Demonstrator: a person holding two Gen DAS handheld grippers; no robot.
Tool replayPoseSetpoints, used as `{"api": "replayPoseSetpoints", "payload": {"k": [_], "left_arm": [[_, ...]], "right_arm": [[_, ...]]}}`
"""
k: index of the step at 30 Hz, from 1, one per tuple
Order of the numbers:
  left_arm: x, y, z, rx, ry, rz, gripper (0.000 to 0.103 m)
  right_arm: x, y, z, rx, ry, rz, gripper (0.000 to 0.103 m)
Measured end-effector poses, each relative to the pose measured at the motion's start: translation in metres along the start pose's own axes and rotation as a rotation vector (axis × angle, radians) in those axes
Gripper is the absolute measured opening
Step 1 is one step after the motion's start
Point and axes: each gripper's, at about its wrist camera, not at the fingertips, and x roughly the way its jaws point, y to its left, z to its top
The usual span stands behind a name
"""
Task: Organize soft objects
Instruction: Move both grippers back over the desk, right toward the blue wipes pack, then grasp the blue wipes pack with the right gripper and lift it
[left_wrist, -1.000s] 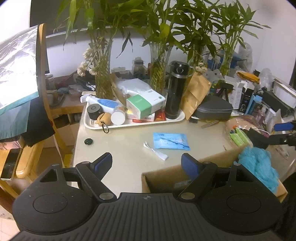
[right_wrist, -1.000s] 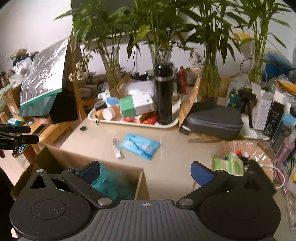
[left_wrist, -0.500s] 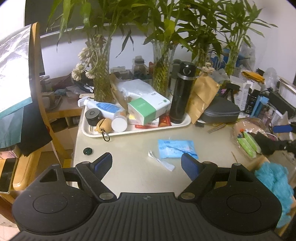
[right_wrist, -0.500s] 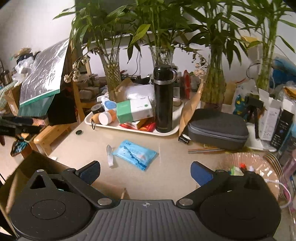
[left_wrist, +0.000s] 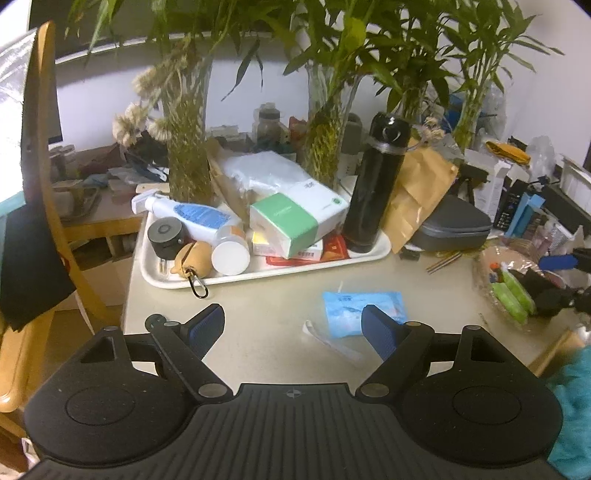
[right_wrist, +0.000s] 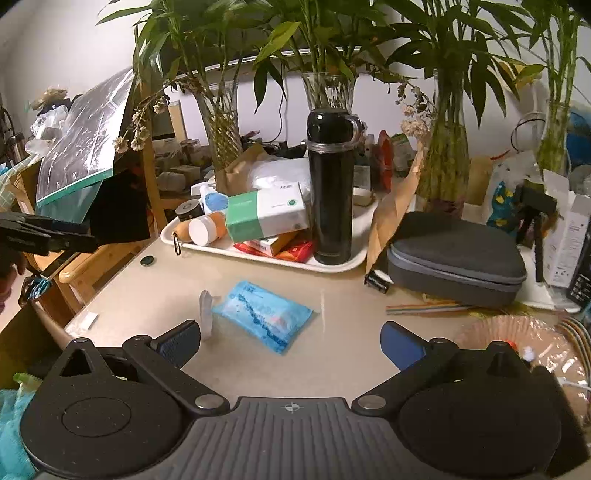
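Both grippers spread wide above the beige tabletop (right_wrist: 343, 295), nothing between their fingers.

The left gripper (left_wrist: 293, 326) hangs with its blue pads apart — the flat light-blue soft tissue pack (left_wrist: 364, 312) lies on the table just ahead of its right-hand finger, untouched, with a small white strip of wrapper (left_wrist: 325, 338) beside it. The right gripper (right_wrist: 290, 345) is likewise released, the same pack (right_wrist: 266, 317) lying ahead between its fingers, nearer the left one. Farther ahead of both stands a white rectangular tray (right_wrist: 332, 264) carrying a tall black flask (right_wrist: 330, 188) and a green-and-white tissue box (right_wrist: 266, 216). A fluffy teal bundle (left_wrist: 572, 406) shows at the left gripper's right edge.
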Motion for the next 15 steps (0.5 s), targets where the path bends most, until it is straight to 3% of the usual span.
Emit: {"api": "replayPoseSetpoints", "payload": {"k": [15], "left_arm": [[0.067,0.010,-0.013,0.053,0.130,-0.066,0.081]], "right_arm": [[0.081,-0.021,0.007,-0.016,0.013,0.061,0.103]]}}
